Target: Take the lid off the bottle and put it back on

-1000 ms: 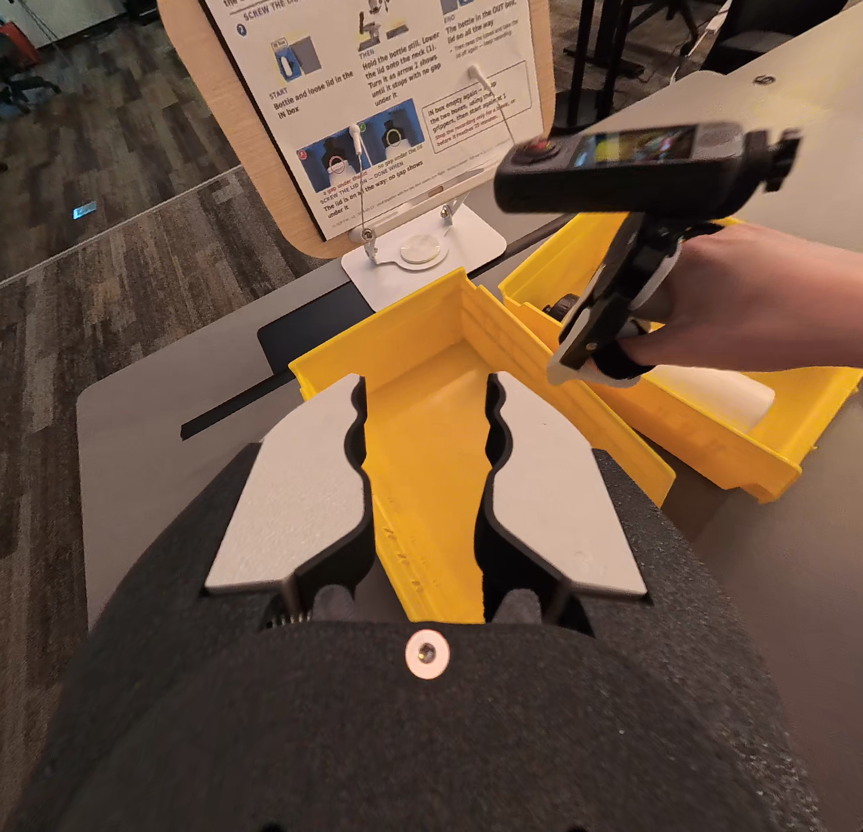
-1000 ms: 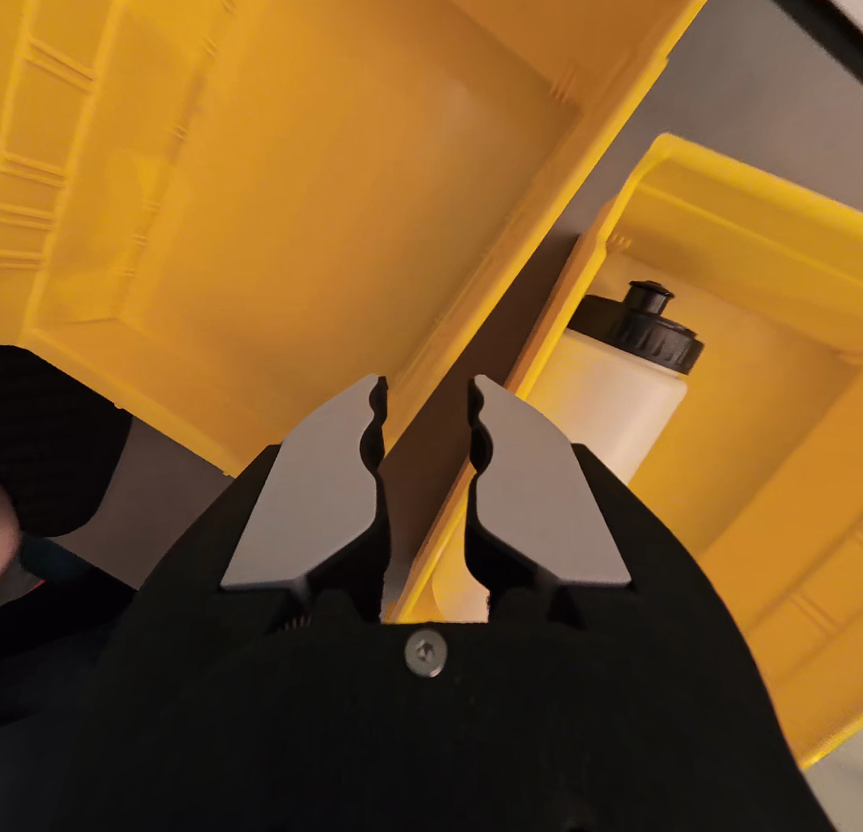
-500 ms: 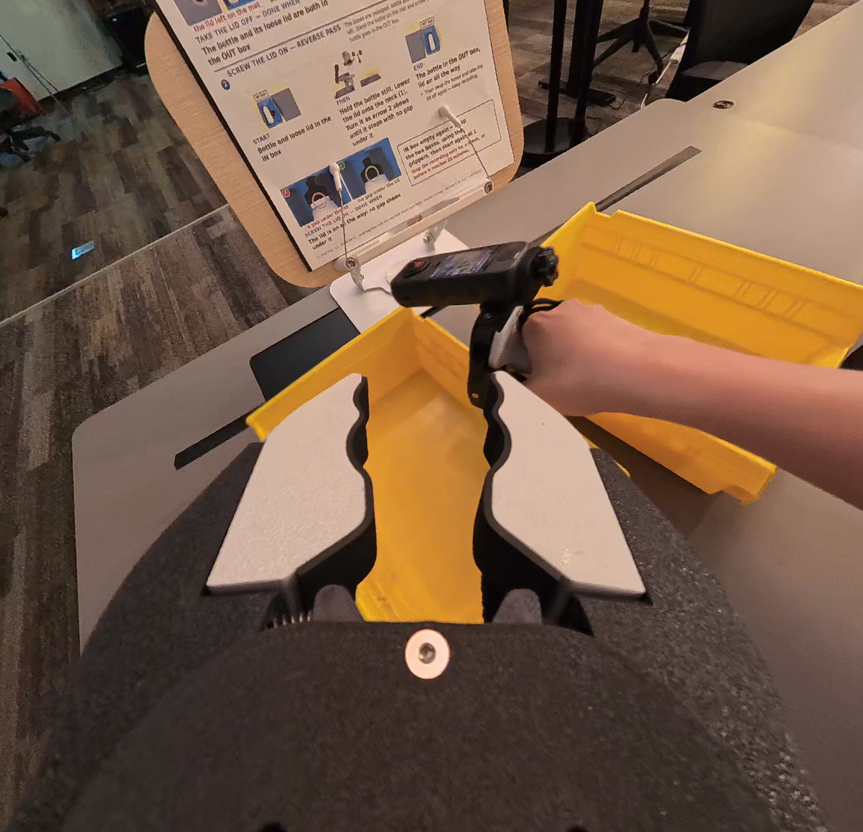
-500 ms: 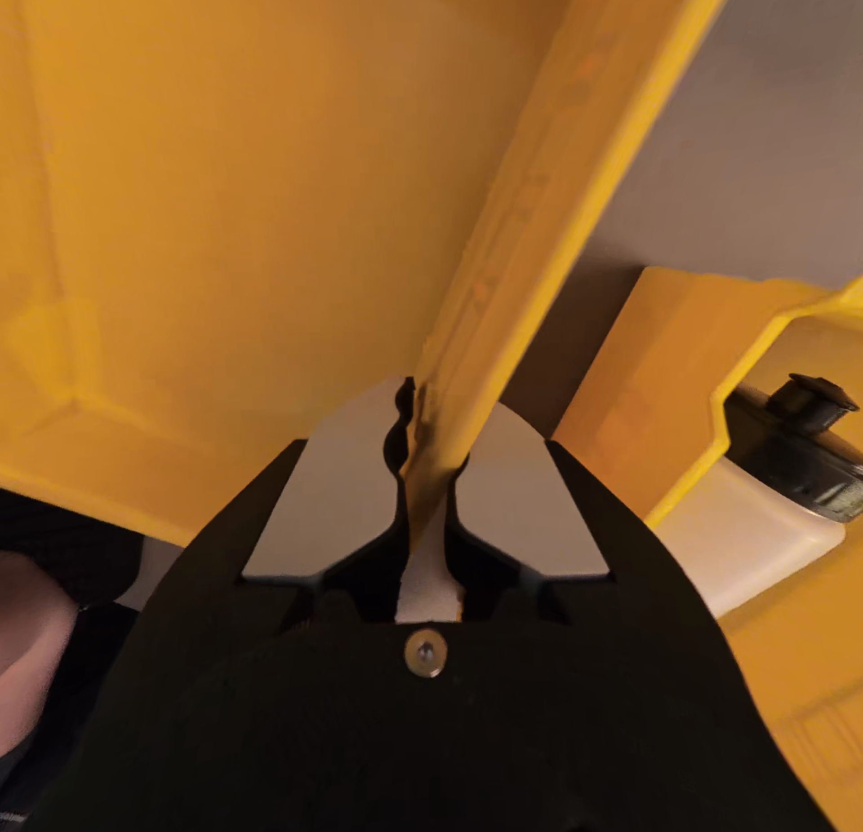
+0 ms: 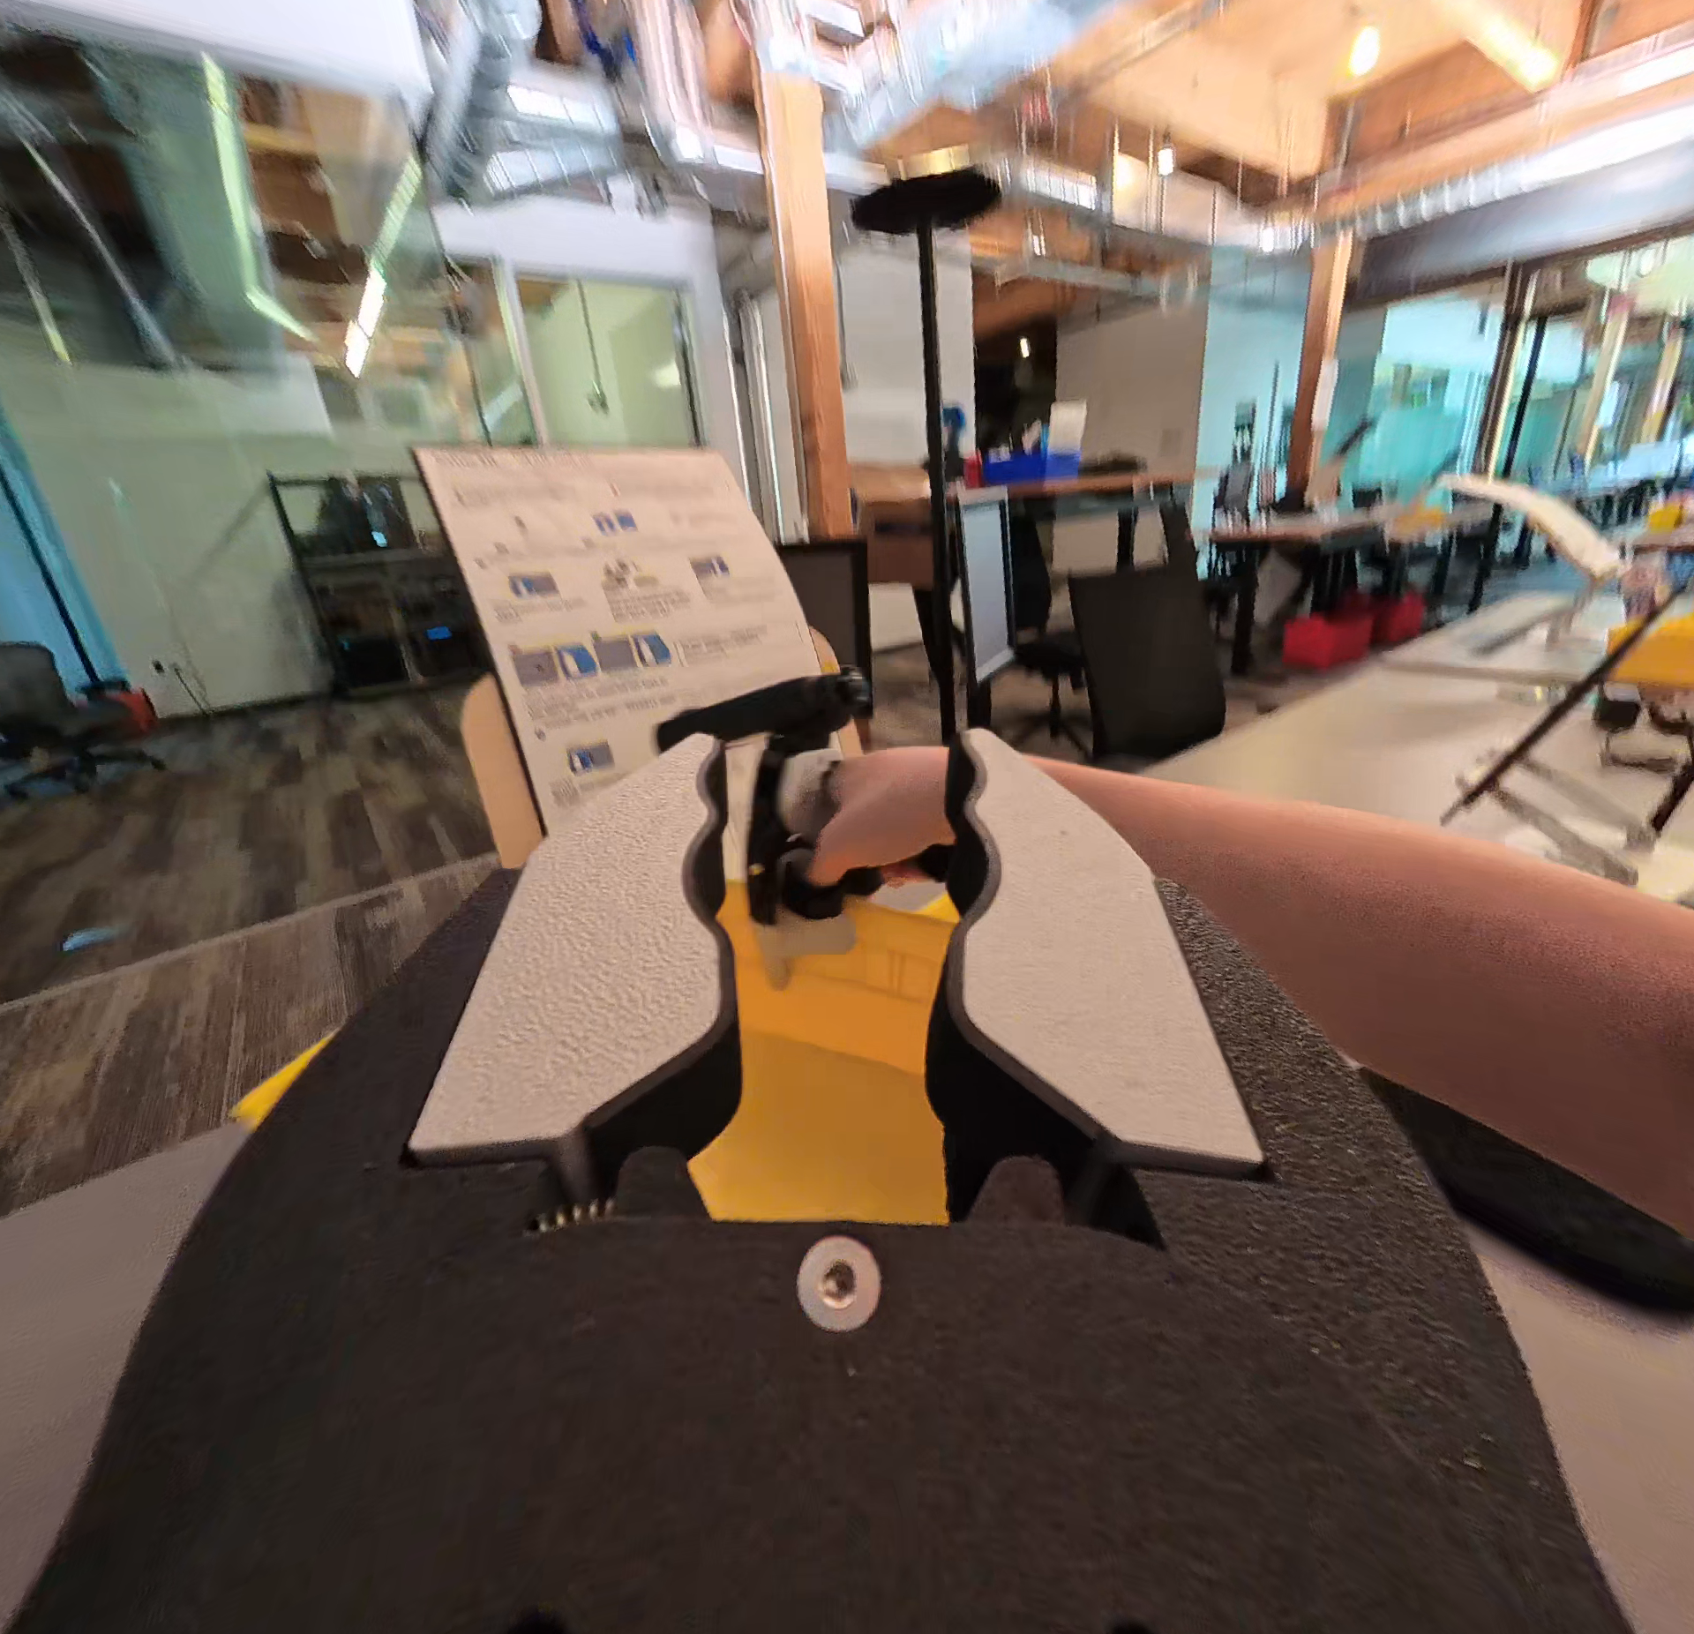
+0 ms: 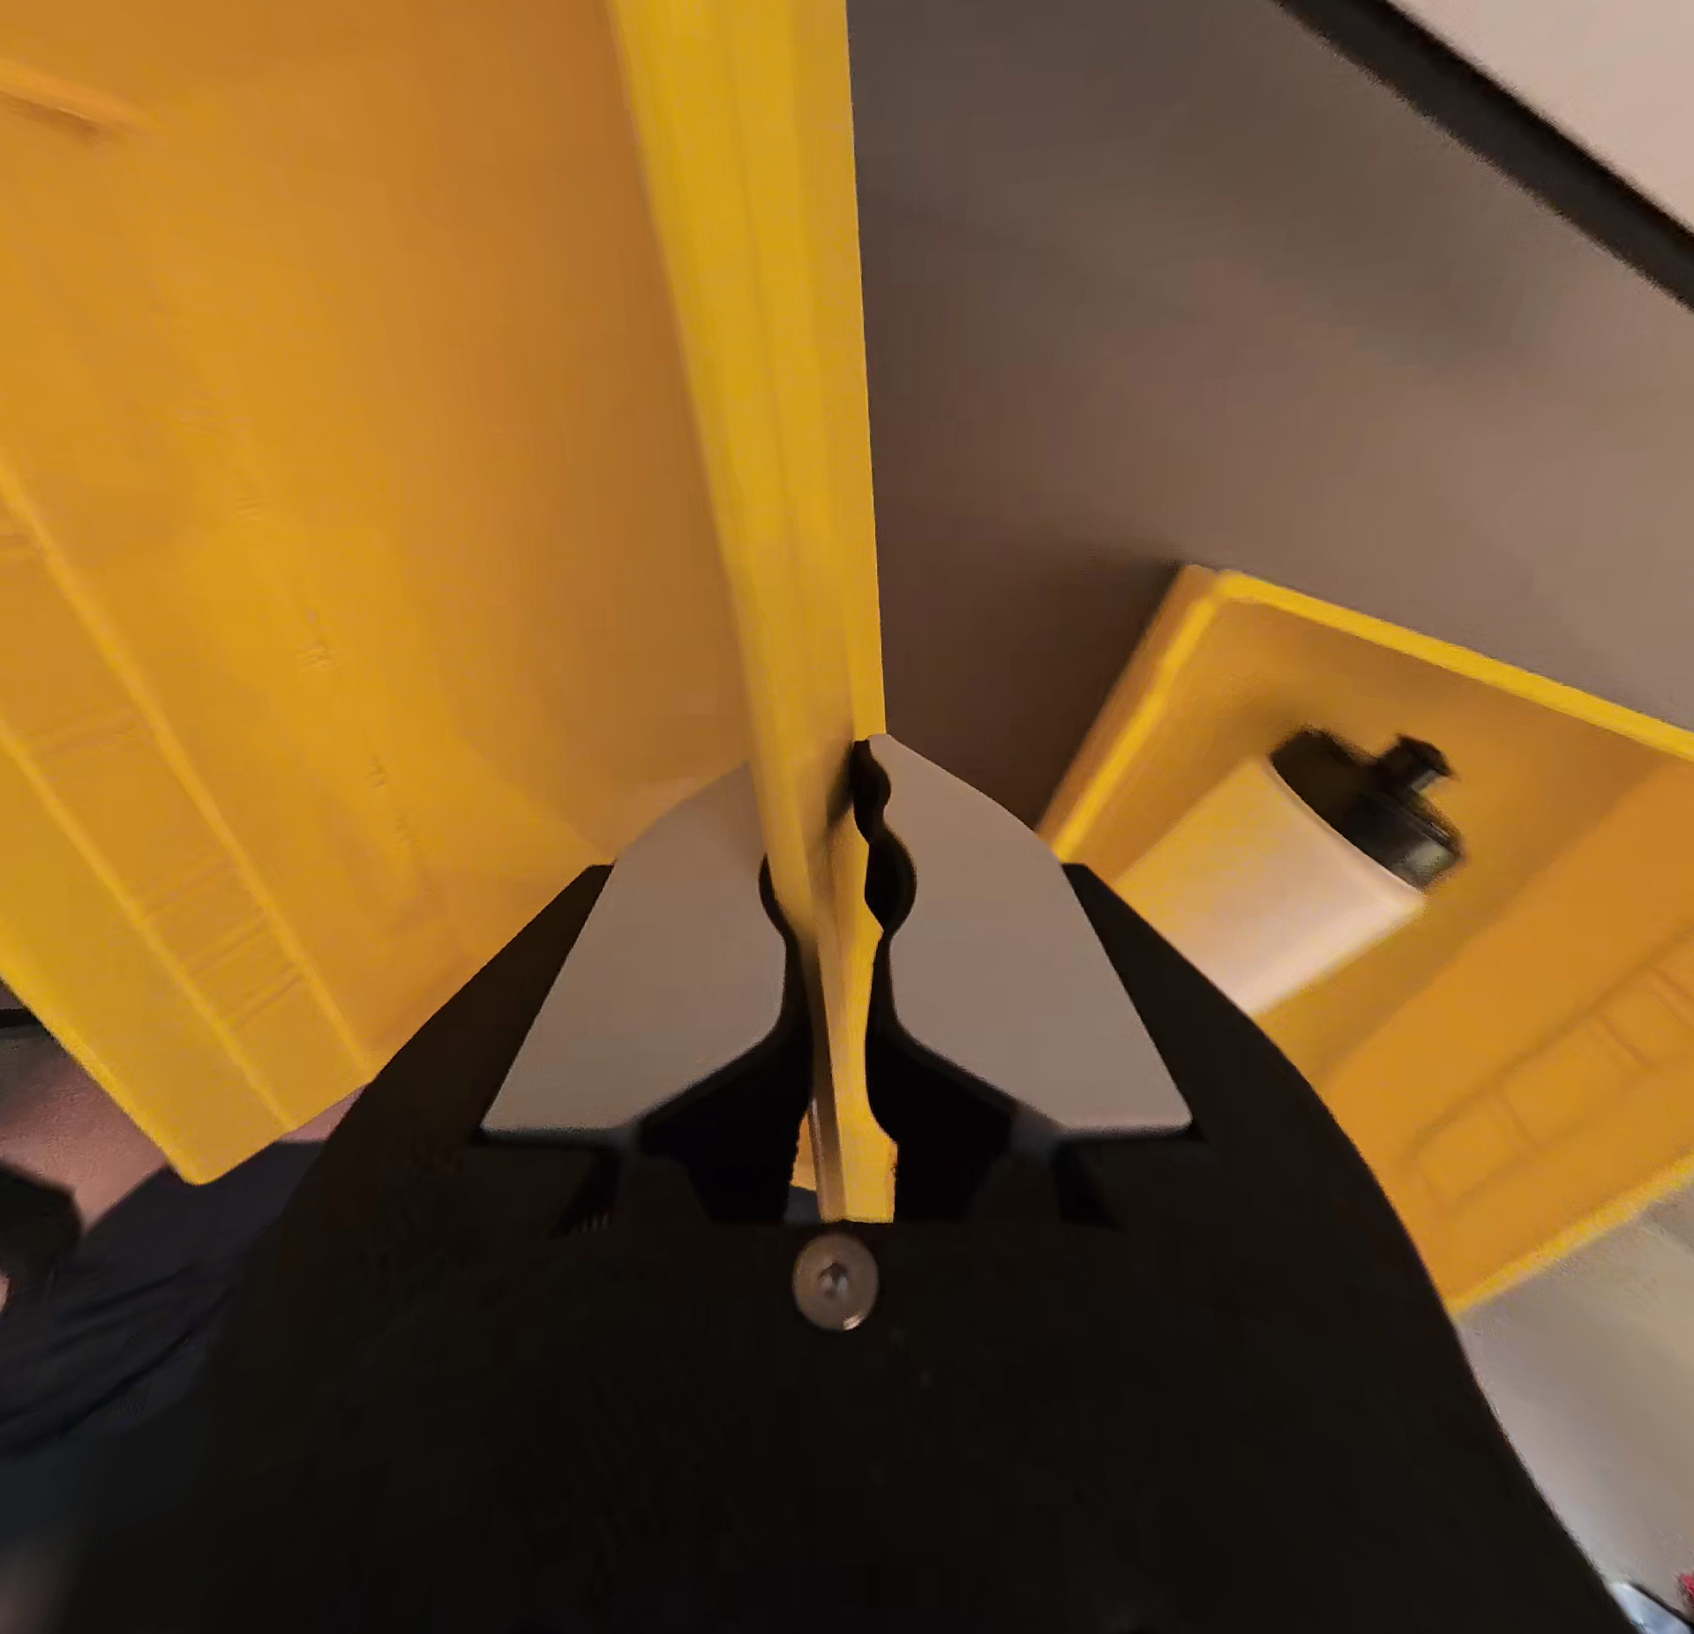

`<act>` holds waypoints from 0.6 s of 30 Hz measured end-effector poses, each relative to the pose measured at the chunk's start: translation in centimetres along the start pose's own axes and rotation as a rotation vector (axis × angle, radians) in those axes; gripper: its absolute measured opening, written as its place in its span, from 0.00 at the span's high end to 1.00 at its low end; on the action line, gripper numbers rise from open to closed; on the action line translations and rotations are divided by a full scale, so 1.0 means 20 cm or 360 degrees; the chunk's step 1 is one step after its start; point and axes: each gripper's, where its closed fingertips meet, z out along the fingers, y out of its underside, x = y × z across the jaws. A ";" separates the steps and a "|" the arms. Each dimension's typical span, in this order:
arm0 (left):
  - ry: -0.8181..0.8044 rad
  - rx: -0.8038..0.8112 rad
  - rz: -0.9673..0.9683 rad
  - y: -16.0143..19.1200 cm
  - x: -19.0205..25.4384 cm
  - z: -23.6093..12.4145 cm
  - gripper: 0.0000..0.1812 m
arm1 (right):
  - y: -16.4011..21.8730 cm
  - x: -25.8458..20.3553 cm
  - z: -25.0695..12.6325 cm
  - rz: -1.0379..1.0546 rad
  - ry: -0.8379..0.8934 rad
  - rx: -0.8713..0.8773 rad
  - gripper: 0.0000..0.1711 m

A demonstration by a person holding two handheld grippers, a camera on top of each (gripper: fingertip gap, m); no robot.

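At frame centre the right gripper [image 6: 816, 857] is clamped on a yellow bin's wall [image 6: 761, 398], likely to shift that bin. The capped bottle [image 6: 1283, 866] lies in a second bin [image 6: 1512, 1086] at right. The left gripper [image 5: 834, 866] hangs wide and empty.

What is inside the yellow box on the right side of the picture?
A white bottle lies on its side in that yellow box, its black lid on. The right gripper hides the box's near corner, so anything there cannot be seen.
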 end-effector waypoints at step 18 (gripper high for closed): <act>0.0290 -0.1062 -0.0343 1.25 0.17 0.76 0.67 | 1.40 1.79 -0.84 0.0989 0.0169 0.0284 0.96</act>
